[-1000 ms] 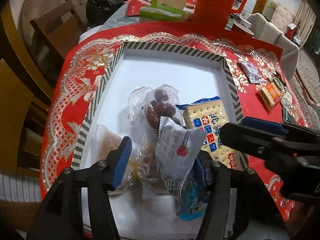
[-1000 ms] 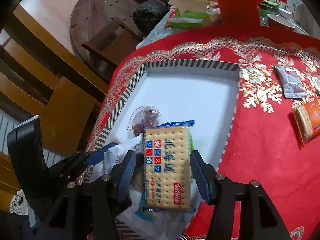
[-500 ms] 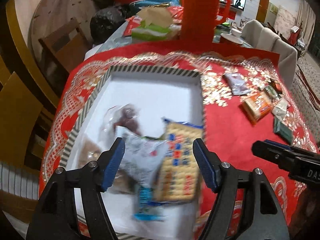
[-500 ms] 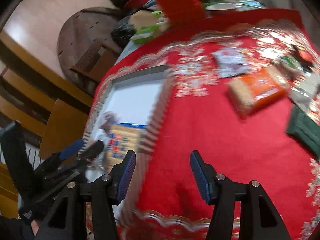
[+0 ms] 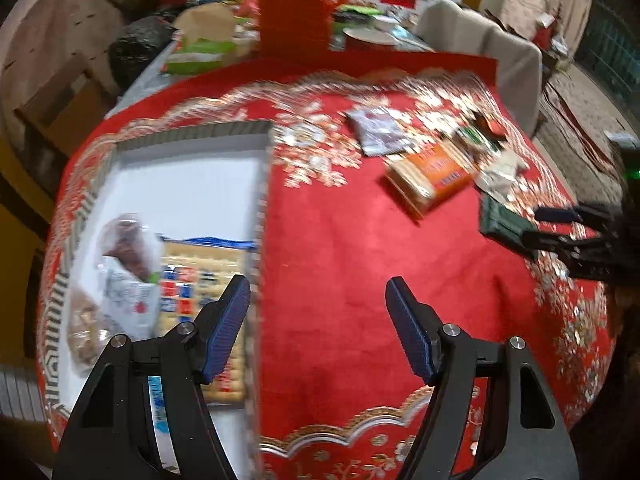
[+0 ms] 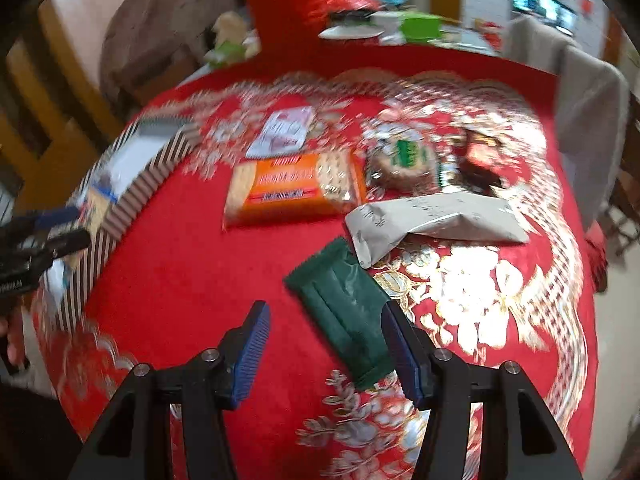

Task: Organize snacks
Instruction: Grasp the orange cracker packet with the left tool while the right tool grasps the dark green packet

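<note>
Your left gripper is spread wide, holding nothing, over the red table beside the striped tray. The cracker pack lies in that tray. Your right gripper is also apart and empty, with the green packet lying between its fingers; the orange pack sits beyond.

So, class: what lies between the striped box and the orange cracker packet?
Only bare red tablecloth separates striped cardboard box from orange cracker packet, per the right wrist view.
</note>
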